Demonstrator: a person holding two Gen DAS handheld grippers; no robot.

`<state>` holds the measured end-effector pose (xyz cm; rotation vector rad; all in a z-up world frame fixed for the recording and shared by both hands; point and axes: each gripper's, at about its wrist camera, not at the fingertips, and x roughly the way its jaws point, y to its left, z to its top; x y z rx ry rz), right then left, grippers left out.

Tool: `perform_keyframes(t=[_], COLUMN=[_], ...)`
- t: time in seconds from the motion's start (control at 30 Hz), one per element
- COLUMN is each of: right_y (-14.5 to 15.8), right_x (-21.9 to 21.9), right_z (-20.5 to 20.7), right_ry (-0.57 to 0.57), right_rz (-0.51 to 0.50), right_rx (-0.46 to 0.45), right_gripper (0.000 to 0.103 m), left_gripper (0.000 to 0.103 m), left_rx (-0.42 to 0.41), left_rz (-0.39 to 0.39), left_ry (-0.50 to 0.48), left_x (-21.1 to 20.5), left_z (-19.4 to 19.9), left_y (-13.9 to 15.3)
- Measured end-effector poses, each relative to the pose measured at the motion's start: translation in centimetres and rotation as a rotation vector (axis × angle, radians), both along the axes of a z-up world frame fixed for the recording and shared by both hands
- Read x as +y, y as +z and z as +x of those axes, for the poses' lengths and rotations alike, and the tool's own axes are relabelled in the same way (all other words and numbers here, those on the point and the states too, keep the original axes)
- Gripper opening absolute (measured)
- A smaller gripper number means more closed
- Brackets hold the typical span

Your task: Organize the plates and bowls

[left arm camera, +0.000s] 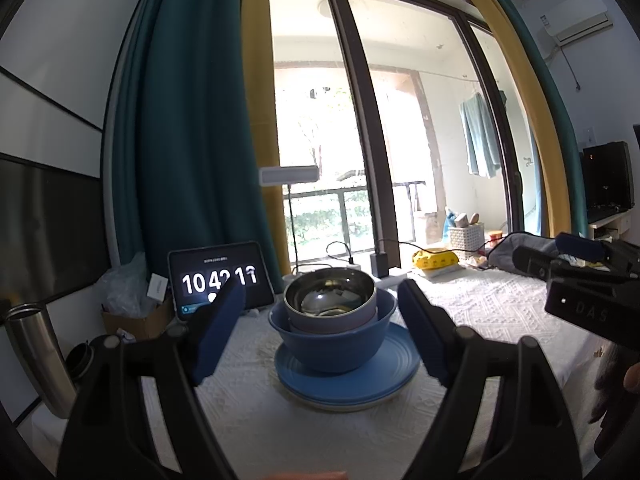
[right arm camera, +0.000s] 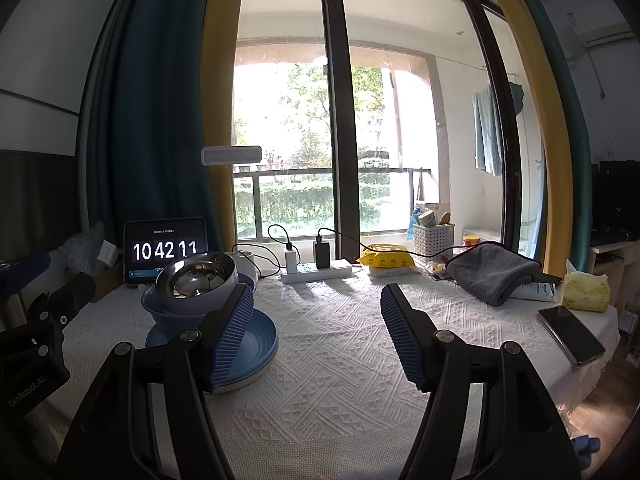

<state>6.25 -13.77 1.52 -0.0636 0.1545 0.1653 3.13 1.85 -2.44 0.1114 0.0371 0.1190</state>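
A steel-lined bowl sits nested in a dark blue bowl, which stands on stacked blue plates on the white tablecloth. My left gripper is open, its blue pads on either side of the stack and held back from it. The same stack shows at the left of the right wrist view: steel bowl, blue bowl, plates. My right gripper is open and empty over the cloth, to the right of the stack. It also shows at the right edge of the left wrist view.
A tablet clock stands behind the stack. A power strip with chargers, a yellow packet, a white basket, a grey towel, a phone and a tissue pack lie around the table. A steel flask stands left.
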Motion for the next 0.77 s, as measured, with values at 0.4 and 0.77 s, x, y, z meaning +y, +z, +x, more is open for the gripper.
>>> perform_keyframes(t=[0.4, 0.77], right_y=[-0.01, 0.01], right_x=[0.00, 0.03], right_z=[0.00, -0.05], right_ry=[0.000, 0.000], right_rz=[0.000, 0.000], right_rx=[0.000, 0.000], right_gripper=[0.070, 0.070], left_gripper=[0.080, 0.081], left_rx=[-0.001, -0.001], left_rz=[0.000, -0.006], left_ry=[0.000, -0.016], left_x=[0.00, -0.18], left_z=[-0.02, -0.16], left_y=[0.00, 0.25])
